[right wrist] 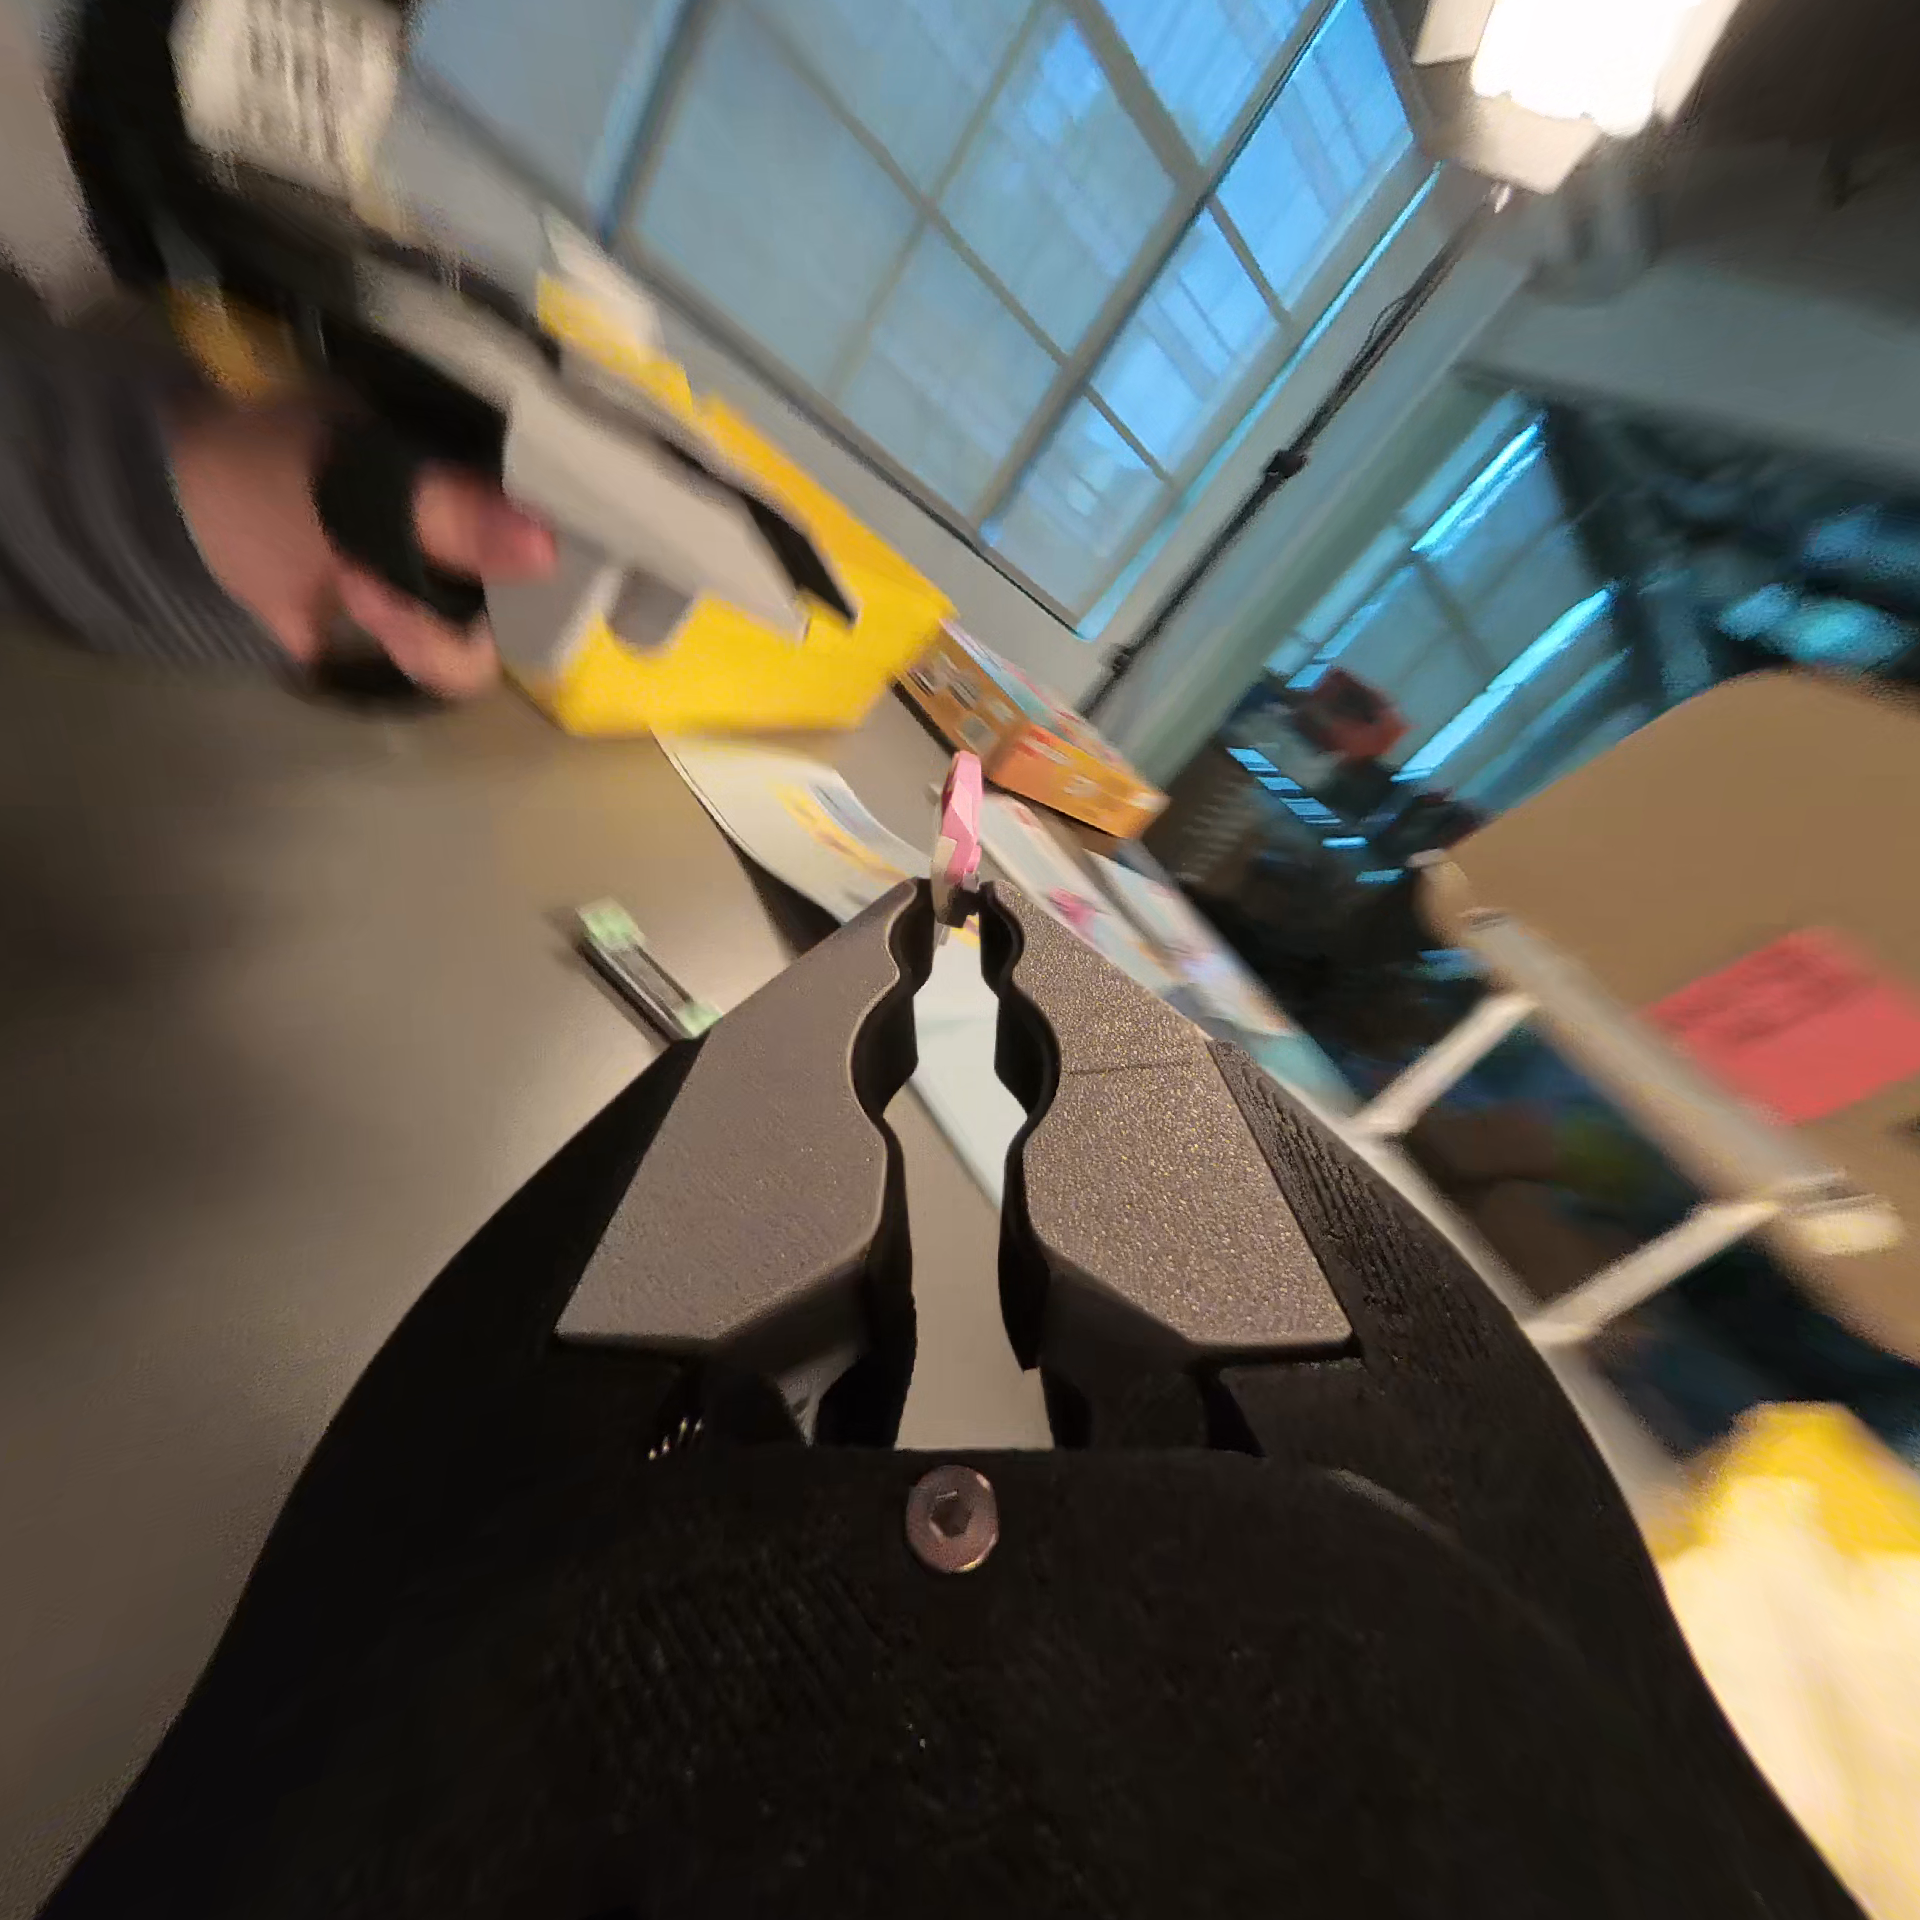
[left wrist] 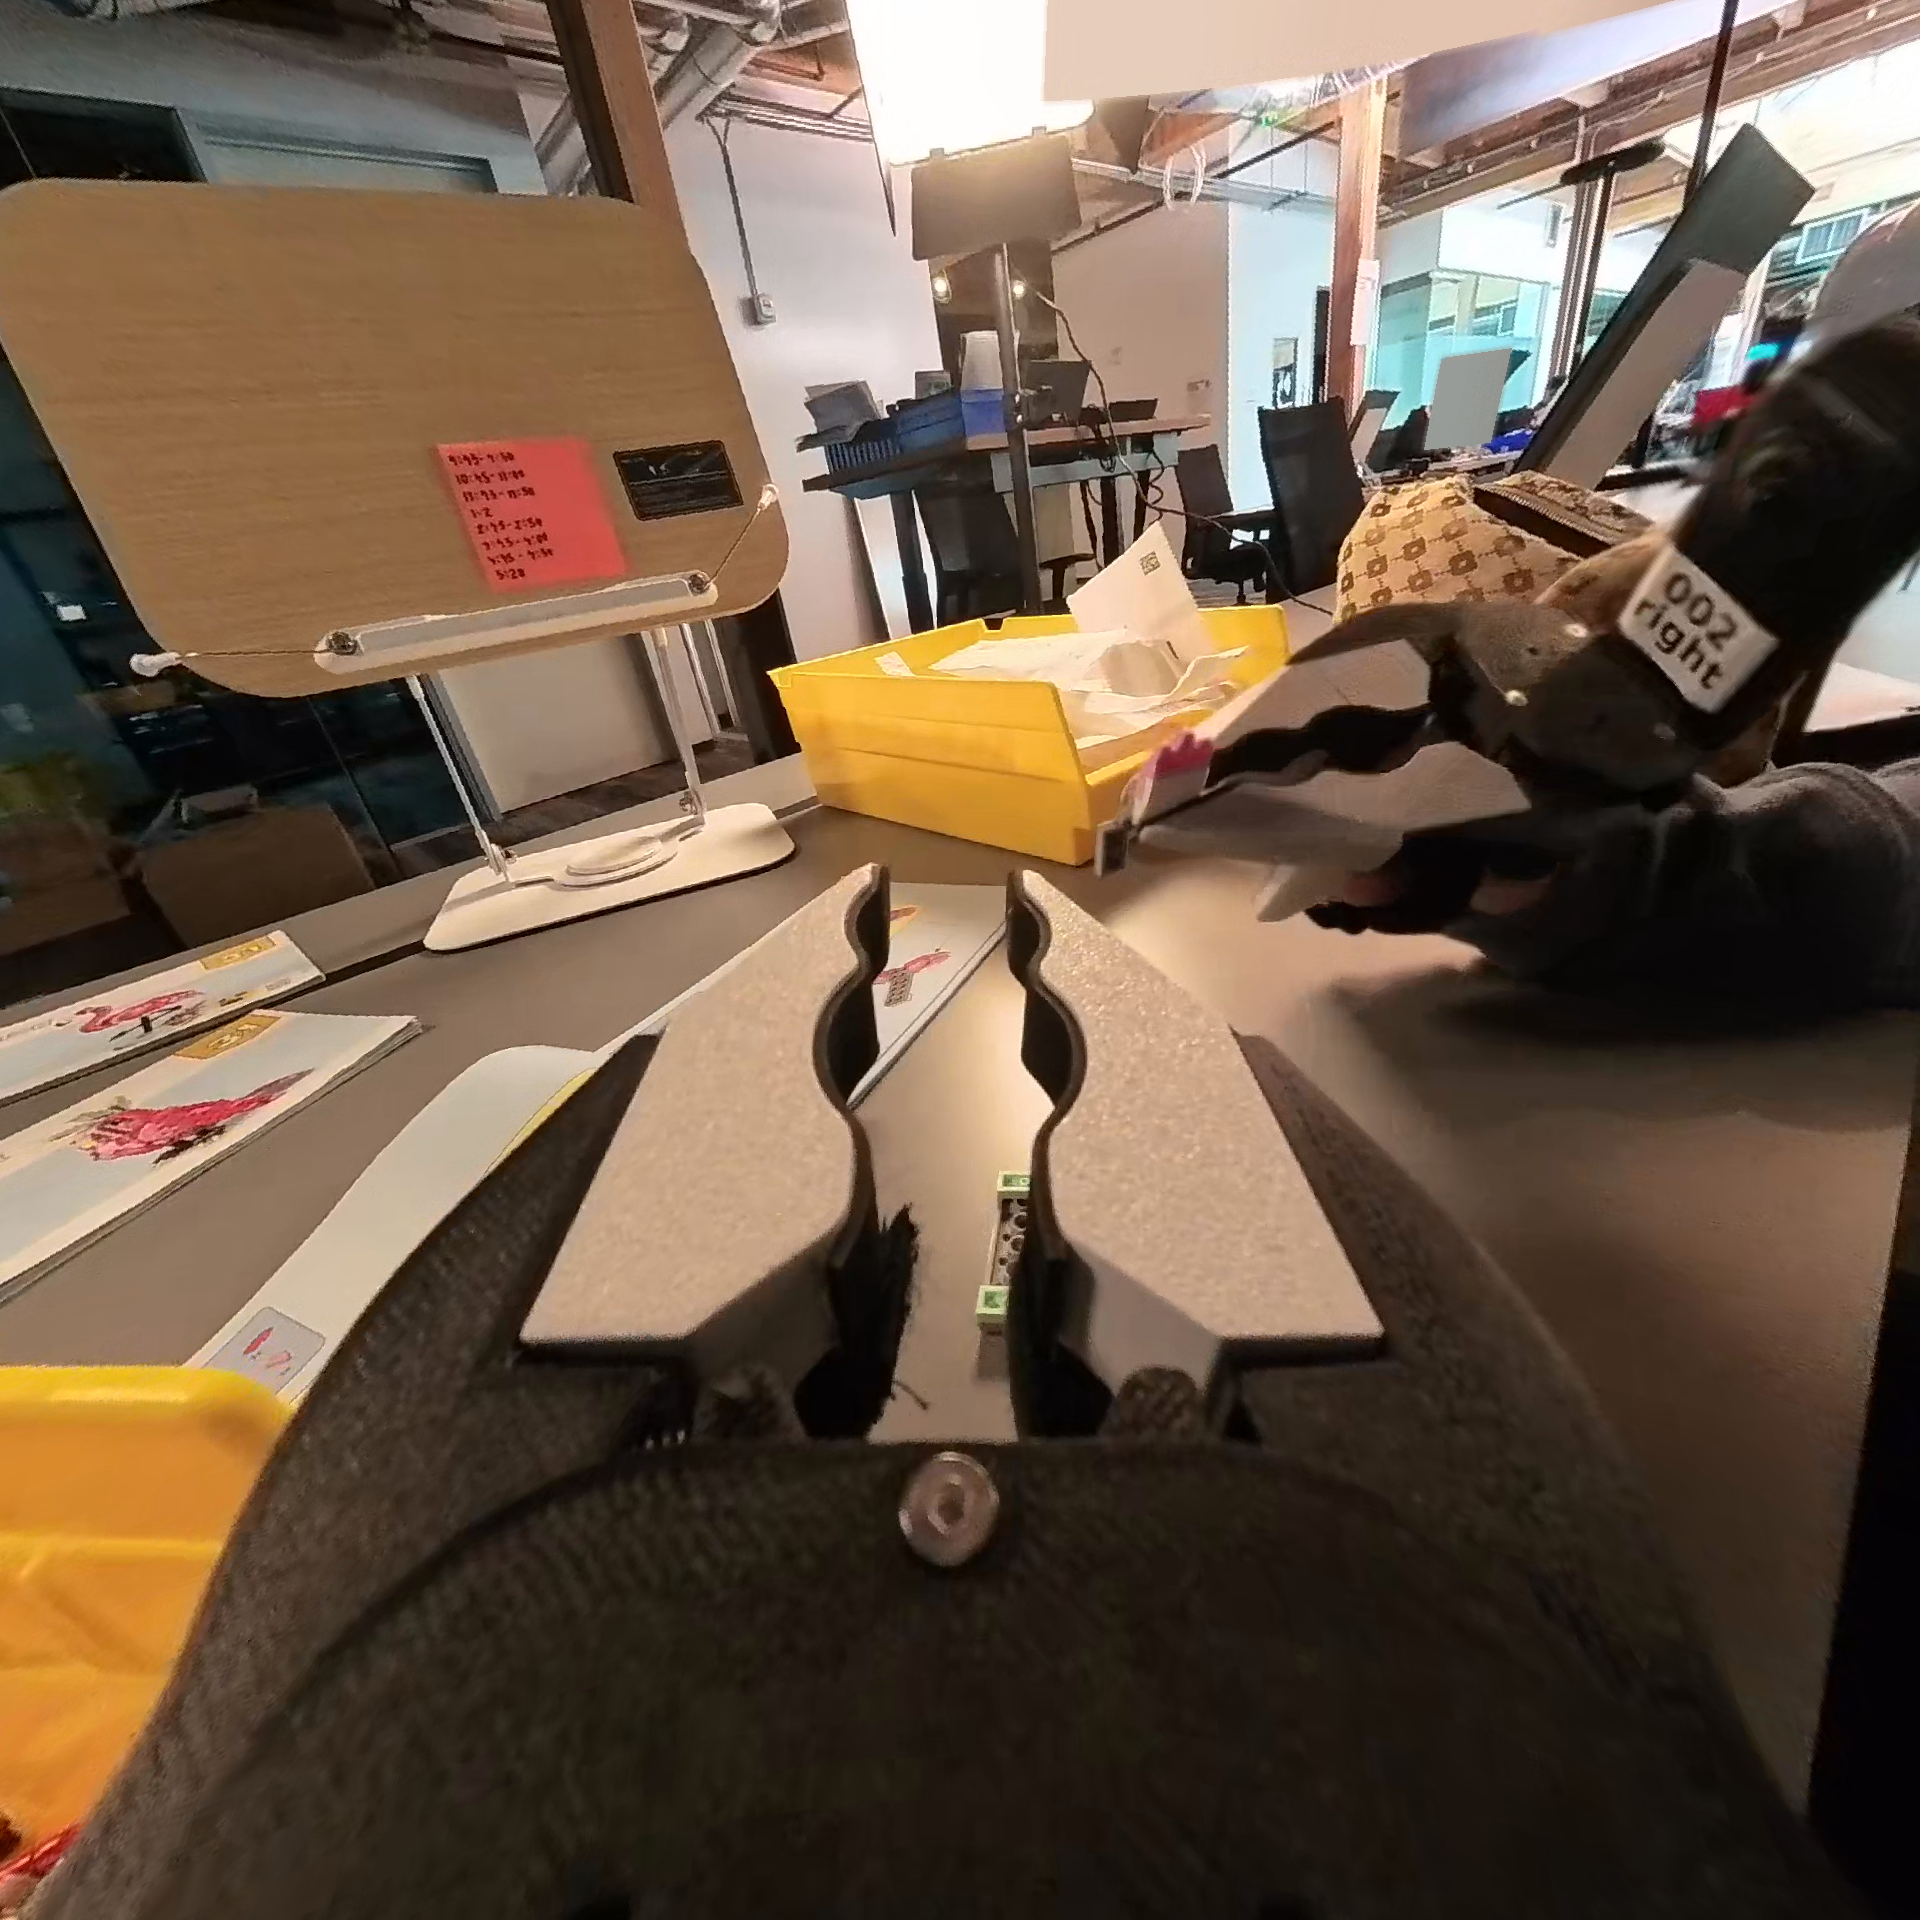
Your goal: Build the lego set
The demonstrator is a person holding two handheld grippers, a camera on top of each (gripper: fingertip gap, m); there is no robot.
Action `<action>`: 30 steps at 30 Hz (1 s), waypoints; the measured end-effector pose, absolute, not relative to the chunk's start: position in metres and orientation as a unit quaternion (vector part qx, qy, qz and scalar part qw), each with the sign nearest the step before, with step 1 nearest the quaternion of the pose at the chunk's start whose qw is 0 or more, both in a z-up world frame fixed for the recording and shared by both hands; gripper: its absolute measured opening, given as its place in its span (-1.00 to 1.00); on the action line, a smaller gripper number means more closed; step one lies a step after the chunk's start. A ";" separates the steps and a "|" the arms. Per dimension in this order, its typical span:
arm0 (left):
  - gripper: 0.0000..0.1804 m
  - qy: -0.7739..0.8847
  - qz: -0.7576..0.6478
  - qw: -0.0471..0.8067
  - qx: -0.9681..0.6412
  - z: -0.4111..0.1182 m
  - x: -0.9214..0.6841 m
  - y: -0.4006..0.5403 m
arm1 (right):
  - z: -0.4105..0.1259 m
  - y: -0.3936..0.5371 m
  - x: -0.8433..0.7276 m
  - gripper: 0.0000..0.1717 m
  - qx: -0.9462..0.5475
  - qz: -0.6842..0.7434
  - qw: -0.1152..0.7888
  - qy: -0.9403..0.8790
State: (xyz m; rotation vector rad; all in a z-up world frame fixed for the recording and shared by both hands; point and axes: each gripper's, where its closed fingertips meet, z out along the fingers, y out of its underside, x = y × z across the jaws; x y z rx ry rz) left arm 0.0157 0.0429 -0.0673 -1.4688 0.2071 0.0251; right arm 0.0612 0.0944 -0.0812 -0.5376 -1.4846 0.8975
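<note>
My left gripper is open and holds nothing; it hovers low over the dark table. Through the gap between its fingers I see a small grey bar with green ends lying on the table; it also shows in the right wrist view. My right gripper is shut on a small pink and white brick piece that sticks out past its fingertips. In the left wrist view this gripper is raised to the right with the pink piece at its tips. The left gripper shows blurred at upper left.
A wooden book stand stands at the far left. A yellow bin with white paper sits behind. Open instruction booklets lie at left, one under the left fingers. Another yellow bin is near left. An orange box lies farther off.
</note>
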 end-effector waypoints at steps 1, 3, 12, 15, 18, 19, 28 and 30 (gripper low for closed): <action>-0.78 0.093 0.012 0.737 -0.669 -0.067 0.015 0.043 | -0.085 0.095 0.060 -0.93 -0.217 0.351 0.633 -0.655; -0.77 0.093 0.012 0.737 -0.669 -0.067 0.015 0.043 | -0.094 0.096 0.057 -0.93 -0.171 0.249 0.671 -0.677; -0.71 0.169 -0.063 0.719 -0.671 -0.076 0.050 0.044 | -0.111 0.083 0.054 -0.93 -0.077 0.133 0.692 -0.706; -0.53 0.198 -0.129 0.671 -0.703 -0.093 0.069 0.049 | -0.113 0.078 0.053 -0.93 -0.069 0.134 0.689 -0.709; -0.52 0.204 -0.130 0.667 -0.705 -0.094 0.072 0.051 | -0.115 0.075 0.052 -0.93 -0.053 0.117 0.695 -0.708; -0.53 0.203 -0.124 0.671 -0.702 -0.093 0.071 0.050 | -0.114 0.074 0.051 -0.93 -0.048 0.108 0.699 -0.705; -0.65 0.198 -0.092 0.665 -0.714 -0.097 0.068 0.054 | -0.103 0.072 0.049 -0.93 0.000 0.000 0.748 -0.664; -0.67 0.186 -0.083 0.664 -0.720 -0.098 0.063 0.056 | -0.101 0.069 0.050 -0.93 0.009 -0.011 0.753 -0.658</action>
